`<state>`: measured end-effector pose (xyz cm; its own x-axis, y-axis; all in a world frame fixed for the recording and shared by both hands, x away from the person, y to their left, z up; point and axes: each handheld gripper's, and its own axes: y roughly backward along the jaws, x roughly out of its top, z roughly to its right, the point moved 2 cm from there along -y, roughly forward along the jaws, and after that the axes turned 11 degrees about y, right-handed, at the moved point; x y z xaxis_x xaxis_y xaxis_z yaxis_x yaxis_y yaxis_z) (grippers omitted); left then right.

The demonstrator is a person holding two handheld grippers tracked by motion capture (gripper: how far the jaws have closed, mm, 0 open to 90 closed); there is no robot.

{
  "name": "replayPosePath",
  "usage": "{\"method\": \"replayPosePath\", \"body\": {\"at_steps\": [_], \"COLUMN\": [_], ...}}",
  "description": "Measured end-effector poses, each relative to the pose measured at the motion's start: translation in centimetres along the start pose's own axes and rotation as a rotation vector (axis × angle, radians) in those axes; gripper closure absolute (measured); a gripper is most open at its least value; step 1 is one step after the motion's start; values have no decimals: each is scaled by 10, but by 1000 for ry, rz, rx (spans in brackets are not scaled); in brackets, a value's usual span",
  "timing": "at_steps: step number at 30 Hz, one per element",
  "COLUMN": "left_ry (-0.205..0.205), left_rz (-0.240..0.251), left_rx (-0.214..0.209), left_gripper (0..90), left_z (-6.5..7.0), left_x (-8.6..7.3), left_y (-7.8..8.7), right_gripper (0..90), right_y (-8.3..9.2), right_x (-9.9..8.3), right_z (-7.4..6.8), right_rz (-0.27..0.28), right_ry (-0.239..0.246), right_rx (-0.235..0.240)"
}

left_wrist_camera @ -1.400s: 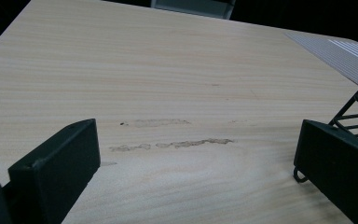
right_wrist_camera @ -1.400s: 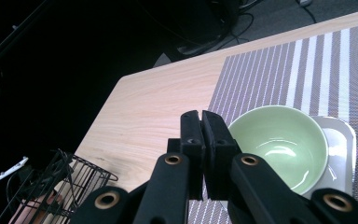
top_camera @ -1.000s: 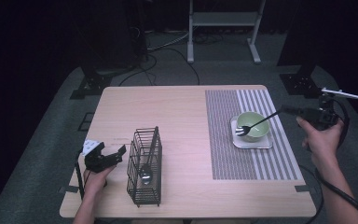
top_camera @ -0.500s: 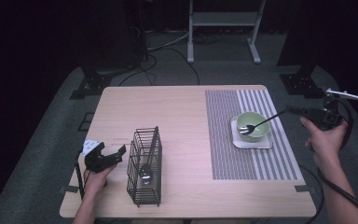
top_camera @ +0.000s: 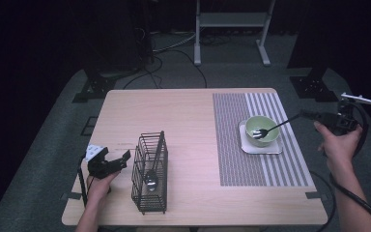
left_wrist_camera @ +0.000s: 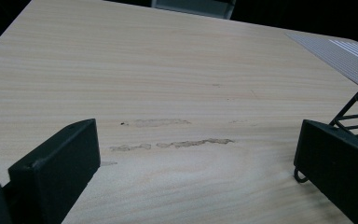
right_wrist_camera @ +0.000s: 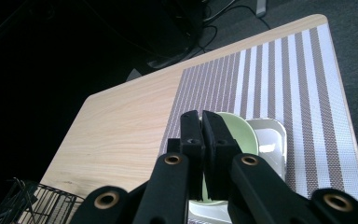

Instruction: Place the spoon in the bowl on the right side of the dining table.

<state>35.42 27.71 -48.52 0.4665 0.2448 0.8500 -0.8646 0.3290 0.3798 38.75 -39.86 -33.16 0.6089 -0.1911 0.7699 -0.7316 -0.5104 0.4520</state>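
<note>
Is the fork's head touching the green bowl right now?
Cannot tell. In the high view the fork, held by the right gripper, has its head inside the green bowl, but contact isn't plain.
</note>
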Motion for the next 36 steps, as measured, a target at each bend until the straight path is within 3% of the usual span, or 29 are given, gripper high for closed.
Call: {"method": "replayPosePath", "body": {"at_steps": [36], "left_ry": [0], "left_rz": [0], "left_rx": [1], "left_gripper": [0], "left_z": [0], "left_x": [0], "left_y": [0], "right_gripper": [870], "right_y": [-8], "right_x": [-13], "right_z": [18], "right_rz": [-10], "right_ry": [-15], "right_rx": [-53]}}
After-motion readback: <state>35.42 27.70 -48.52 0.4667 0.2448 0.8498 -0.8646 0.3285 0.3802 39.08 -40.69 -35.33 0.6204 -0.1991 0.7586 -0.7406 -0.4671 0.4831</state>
